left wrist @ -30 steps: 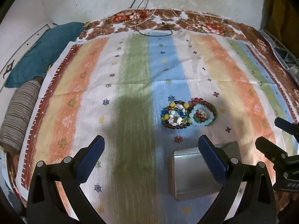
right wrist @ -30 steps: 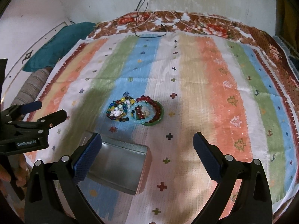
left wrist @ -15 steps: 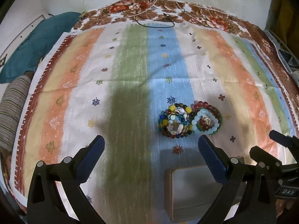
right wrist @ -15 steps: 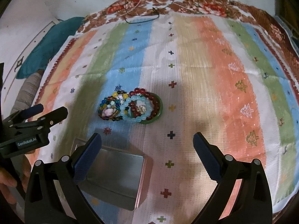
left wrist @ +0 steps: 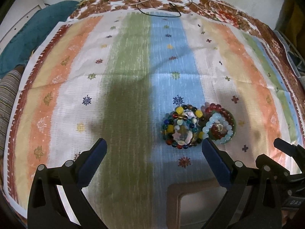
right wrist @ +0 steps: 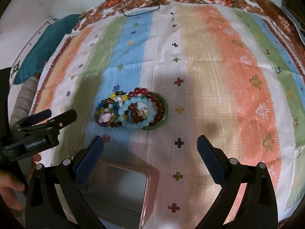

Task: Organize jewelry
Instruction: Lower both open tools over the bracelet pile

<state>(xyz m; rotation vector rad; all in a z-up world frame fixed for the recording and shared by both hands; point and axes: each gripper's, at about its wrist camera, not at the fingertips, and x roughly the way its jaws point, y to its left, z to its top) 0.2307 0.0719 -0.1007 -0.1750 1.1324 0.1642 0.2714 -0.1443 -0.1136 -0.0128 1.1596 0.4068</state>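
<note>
Partly cropped metal tin (right wrist: 122, 187) under both wide, empty grippers (left wrist: 152, 152), bracelets (right wrist: 131, 110) blurred

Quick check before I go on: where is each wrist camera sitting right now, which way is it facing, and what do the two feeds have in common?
Left wrist: on the left gripper, above the striped cloth, looking forward and down at the bracelet pile; its own open fingers show, with the right gripper at the right edge.
Right wrist: on the right gripper, facing likewise; its open fingers show, plus the left gripper and a hand.
Shared: bracelets, cloth, metal tin, teal cloth.
</note>
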